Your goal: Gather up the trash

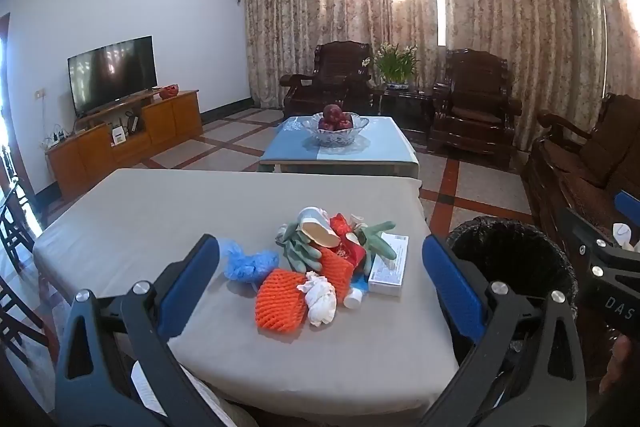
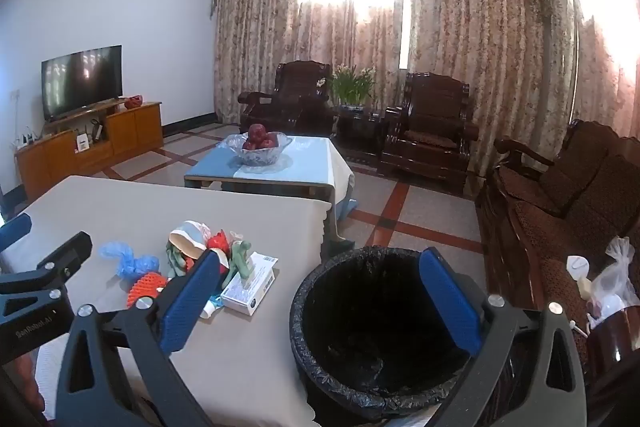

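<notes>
The left gripper is spread wide with nothing between its blue pads, tilted down toward the table. Straight ahead of it, framed between the two fingers, lies the pile of trash: an orange foam net and a crumpled white tissue nearest, a blue plastic bag toward the left finger, green rubber gloves and a paper cup farther on, and a white carton toward the right finger. The litter is heaped at the table edge closest to the bin, which looks deliberate: each piece needs only a short carry sideways.

The right gripper is likewise fully released and holds nothing. It hangs over the bin, whose black liner is folded over the rim and whose inside looks dark and empty as far as can be seen. The bin stands on the floor just beside the table corner, below the tabletop, so things can be dropped rather than placed. From this gripper the trash sits ahead and to the left, partly hidden behind its left finger.

Judging from the full pile and the apparently empty bin, collecting has not really begun. The left gripper seems best placed for the first pick, with the net or tissue the easiest reach; both are soft and should squash under the pads.
</notes>
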### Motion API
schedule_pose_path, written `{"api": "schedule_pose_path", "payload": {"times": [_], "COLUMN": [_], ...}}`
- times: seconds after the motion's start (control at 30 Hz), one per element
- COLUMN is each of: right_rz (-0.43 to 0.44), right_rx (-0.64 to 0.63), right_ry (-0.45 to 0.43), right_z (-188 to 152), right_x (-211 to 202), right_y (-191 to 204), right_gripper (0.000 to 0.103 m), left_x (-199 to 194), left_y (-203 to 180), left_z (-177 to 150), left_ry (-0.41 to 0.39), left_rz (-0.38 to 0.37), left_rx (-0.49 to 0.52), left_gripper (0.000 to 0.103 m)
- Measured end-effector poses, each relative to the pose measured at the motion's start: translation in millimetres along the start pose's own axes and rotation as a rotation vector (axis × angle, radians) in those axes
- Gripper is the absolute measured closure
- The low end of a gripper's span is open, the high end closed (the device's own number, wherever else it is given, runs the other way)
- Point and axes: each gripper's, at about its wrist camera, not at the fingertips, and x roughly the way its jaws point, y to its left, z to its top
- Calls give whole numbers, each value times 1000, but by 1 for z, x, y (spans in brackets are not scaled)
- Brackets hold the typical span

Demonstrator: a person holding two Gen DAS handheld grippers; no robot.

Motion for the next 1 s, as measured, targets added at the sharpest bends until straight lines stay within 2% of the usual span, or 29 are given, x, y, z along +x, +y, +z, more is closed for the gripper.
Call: {"api": "schedule_pose_path", "payload": {"times": [1.0], "right_rz": [6], "right_rx": [-14], "right_ry": [21], "right_z": [0], "right_x": [5], "right_y": [4], "right_gripper": [6], "left_x": [-3], "left_y": [-1], "left_z": [-1], "left_ry": [-10], "left_rz": [1], "left_rx": [13], "left_gripper": [5]}}
